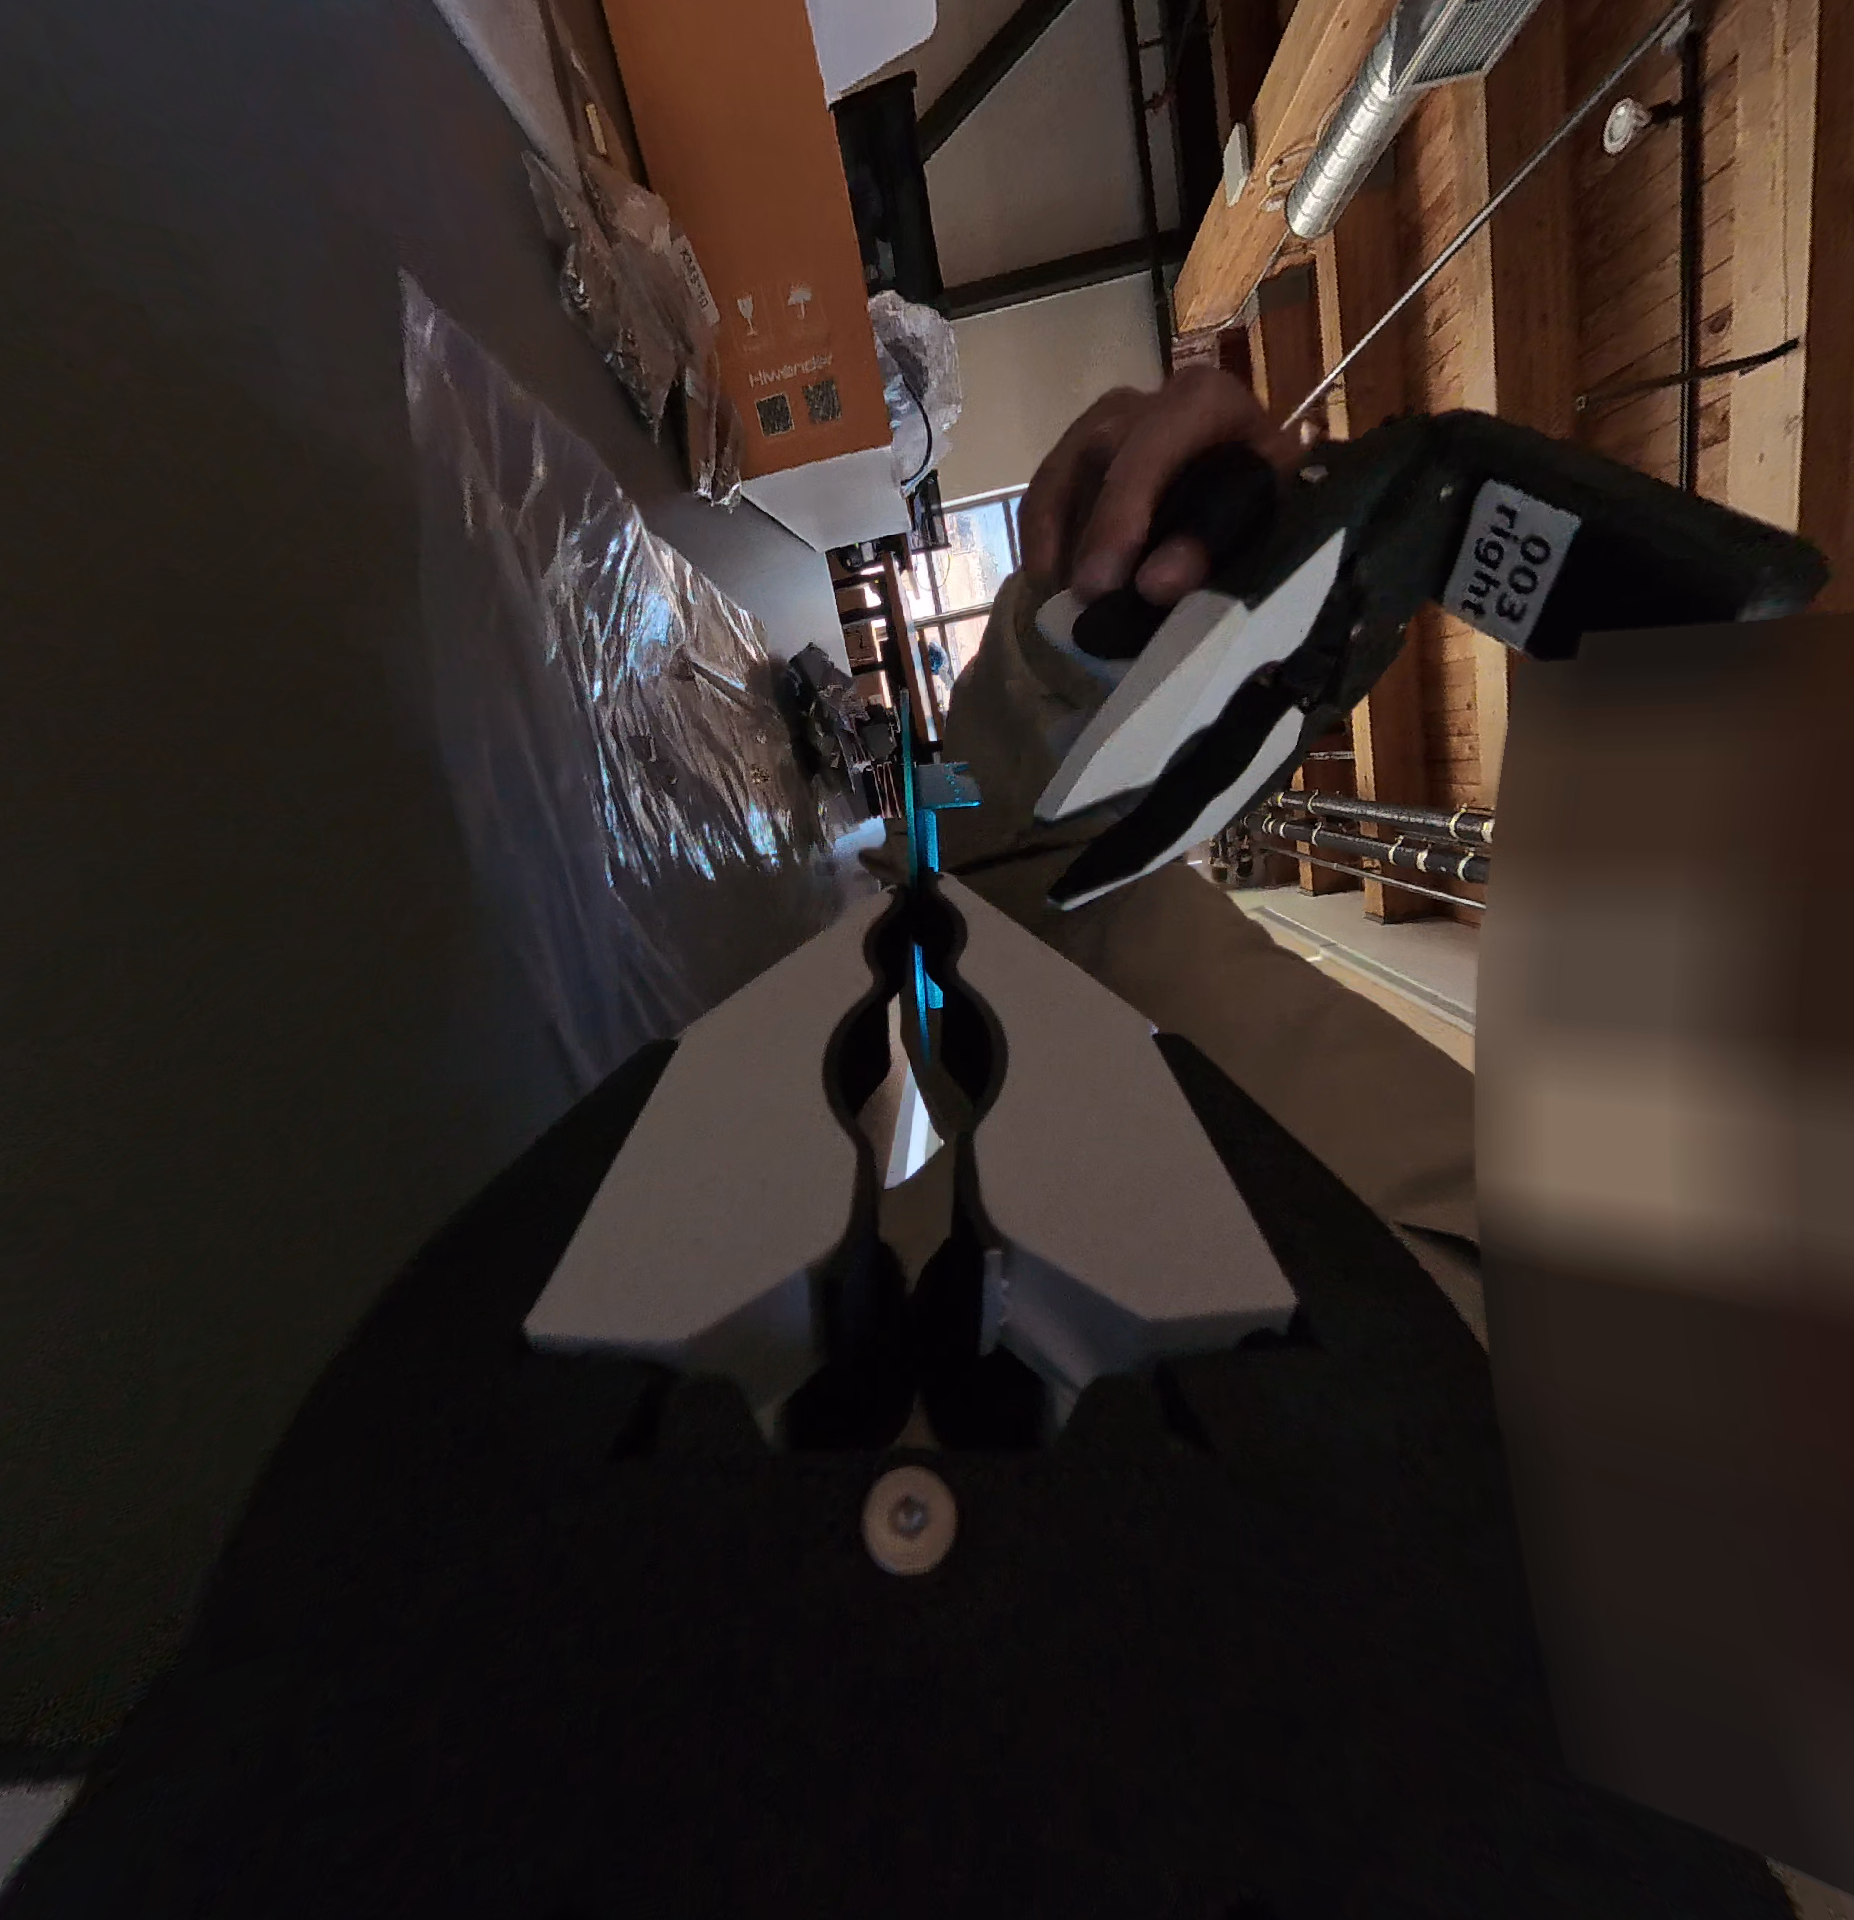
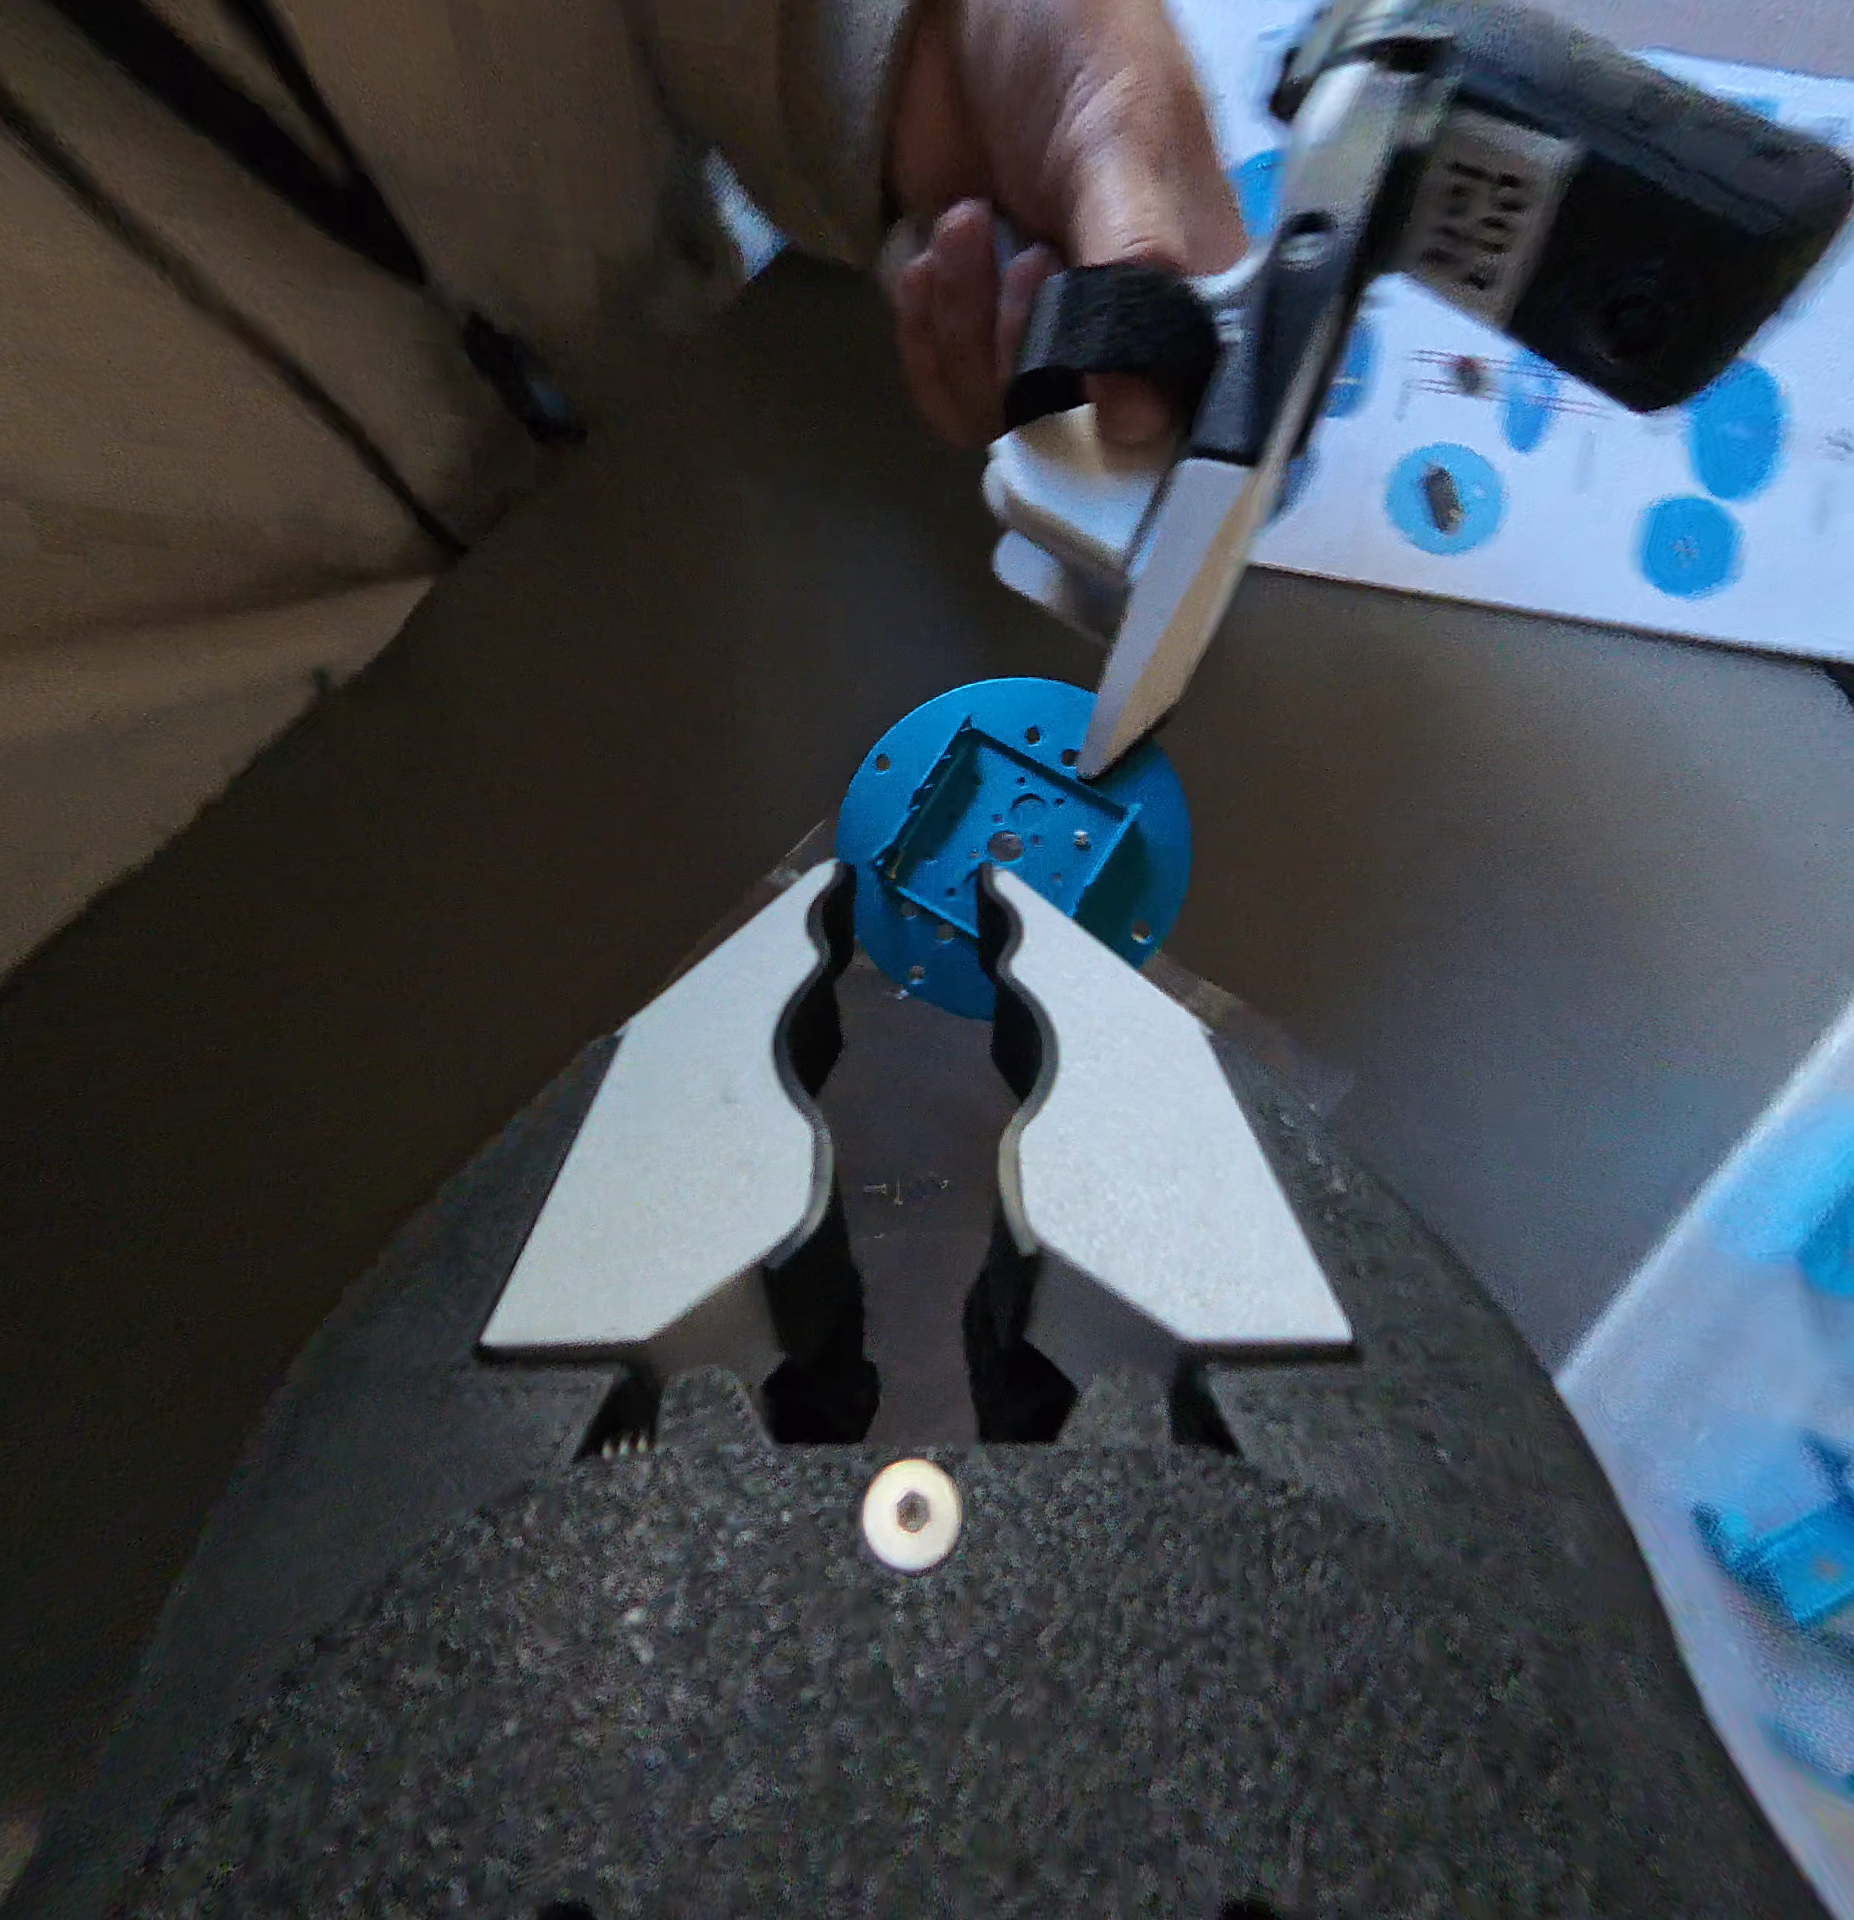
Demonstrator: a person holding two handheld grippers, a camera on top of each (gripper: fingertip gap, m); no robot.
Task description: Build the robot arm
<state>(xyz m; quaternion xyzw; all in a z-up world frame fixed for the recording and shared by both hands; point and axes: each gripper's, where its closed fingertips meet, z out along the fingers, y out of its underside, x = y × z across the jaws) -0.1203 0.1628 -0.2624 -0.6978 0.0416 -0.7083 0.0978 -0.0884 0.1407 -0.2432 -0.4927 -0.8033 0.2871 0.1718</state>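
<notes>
Blue disc plate, seen edge-on from our left wrist view, sits clamped between the fingertips of our left gripper, whose white fingers have drawn nearly together on it. A small blue bracket part sticks out from the plate on its right. This view is rolled on its side, so the grey table stands as a wall at left. A sheet of clear plastic wrap lies on it, and farther off an orange cardboard box with crinkled bags beside it. To the right, held up in the air, our right gripper points down toward the plate, a hand around its grip and a tan sleeve below.

From our right wrist view the blue disc plate shows its face: round, drilled with small holes, with a square blue bracket fixed at its middle. The left gripper reaches in from the upper right and pinches the plate's far right rim, holding it above the dark table. Our right gripper is narrowly open, its two white fingertips just beside the near edge of the plate; we cannot tell whether they touch it. White sheets printed with blue circles lie at far right, and more blue parts rest on a white sheet at near right.
</notes>
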